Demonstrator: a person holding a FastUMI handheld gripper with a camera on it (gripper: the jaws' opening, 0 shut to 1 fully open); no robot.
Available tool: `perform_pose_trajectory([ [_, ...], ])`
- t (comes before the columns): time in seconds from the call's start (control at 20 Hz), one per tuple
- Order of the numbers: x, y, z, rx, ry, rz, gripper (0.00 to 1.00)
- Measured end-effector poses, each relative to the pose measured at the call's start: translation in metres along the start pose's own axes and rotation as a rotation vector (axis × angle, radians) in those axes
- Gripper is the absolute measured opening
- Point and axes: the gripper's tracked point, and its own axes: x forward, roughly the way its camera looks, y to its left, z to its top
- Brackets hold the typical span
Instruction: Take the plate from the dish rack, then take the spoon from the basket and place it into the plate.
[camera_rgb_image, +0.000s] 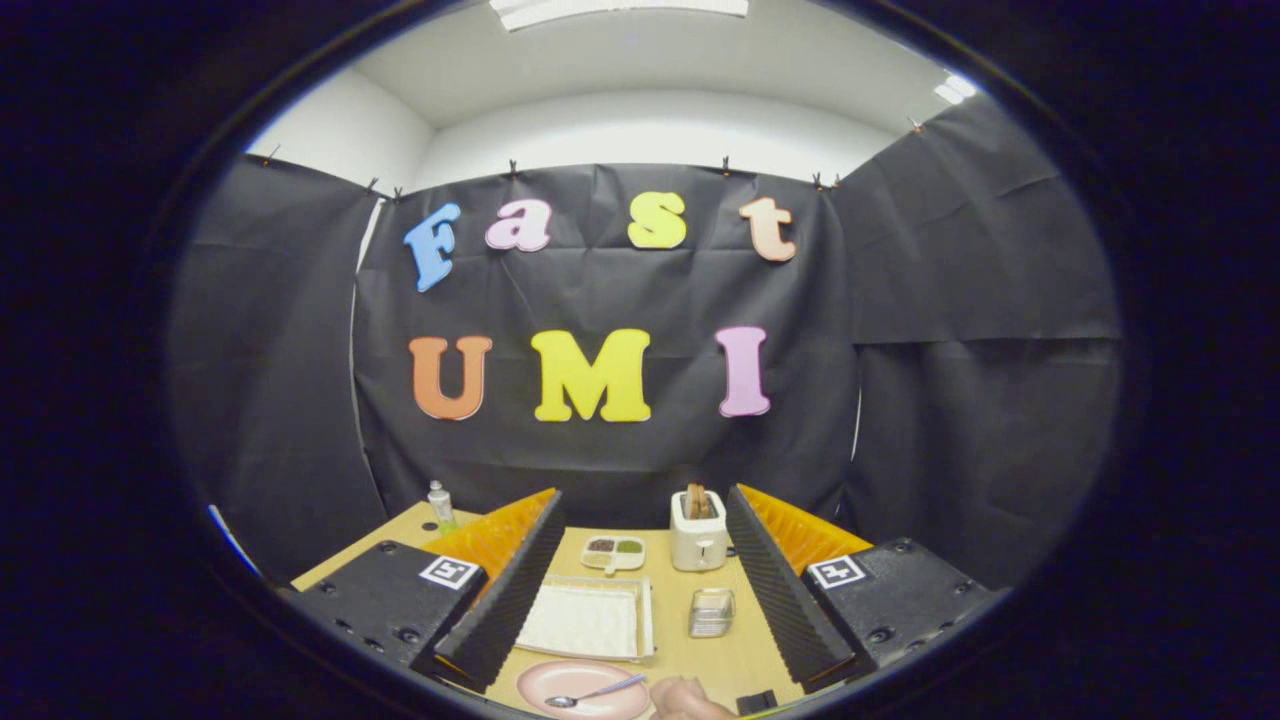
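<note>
The gripper (640, 590) holds its jaws wide apart, gripping nothing. The spoon (594, 693) lies in the pink plate (560, 679) on the table (690, 655): light, stiff, probably slippery; its thin handle looks best for gripping

A white toaster (698, 540) with bread in its slots stands at the desk's (745, 655) far edge. Beside it sits a small divided dish (613, 553), nearer a white tray (588, 617) and a clear box (711, 612). A bottle (440, 505) stands at the far left corner.
</note>
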Motion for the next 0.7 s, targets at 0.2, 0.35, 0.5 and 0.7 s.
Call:
perform_pose_trajectory([
  [0.2,-0.005,-0.002,0.024,0.000,-0.023,0.021,1.00],
  [0.35,-0.002,-0.007,0.026,0.009,-0.007,0.021,1.00],
  [0.5,0.003,-0.012,0.027,0.011,-0.012,0.022,1.00],
  [0.7,0.006,-0.020,0.027,-0.004,-0.023,0.018,1.00],
])
